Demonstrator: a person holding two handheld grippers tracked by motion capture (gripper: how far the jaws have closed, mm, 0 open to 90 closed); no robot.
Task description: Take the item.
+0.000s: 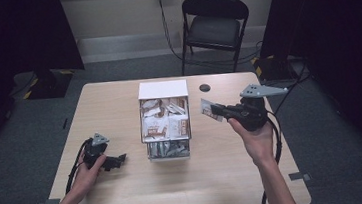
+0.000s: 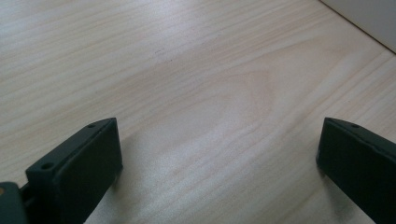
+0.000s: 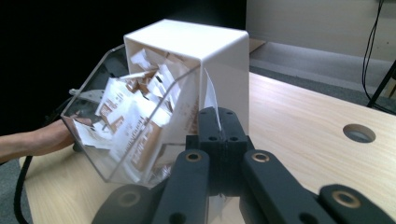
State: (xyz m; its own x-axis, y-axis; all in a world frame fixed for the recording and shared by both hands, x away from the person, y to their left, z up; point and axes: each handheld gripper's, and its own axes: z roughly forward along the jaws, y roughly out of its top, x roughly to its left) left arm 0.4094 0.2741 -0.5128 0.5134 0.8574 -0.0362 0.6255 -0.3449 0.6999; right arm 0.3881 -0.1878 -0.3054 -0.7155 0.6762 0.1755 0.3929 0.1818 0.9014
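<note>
A dispenser box [image 1: 163,89] with a white back and a clear sloping front stands mid-table, filled with several white-and-brown sachets [image 1: 163,124]. Just right of it, above the table, my right gripper [image 1: 215,111] is shut on one white sachet [image 1: 207,108]. In the right gripper view that sachet [image 3: 212,100] stands edge-on between the closed jaws [image 3: 219,122], close to the box's white side wall [image 3: 226,60]. My left gripper [image 1: 120,160] rests on the table left of the box. It is open, with bare wood between its fingers [image 2: 219,154].
The wooden table [image 1: 119,103] has a round cable hole [image 1: 205,87] behind the right gripper. A black folding chair [image 1: 214,23] stands beyond the far edge. Cables trail off the table's near corners from both grippers. Dark curtains flank the room.
</note>
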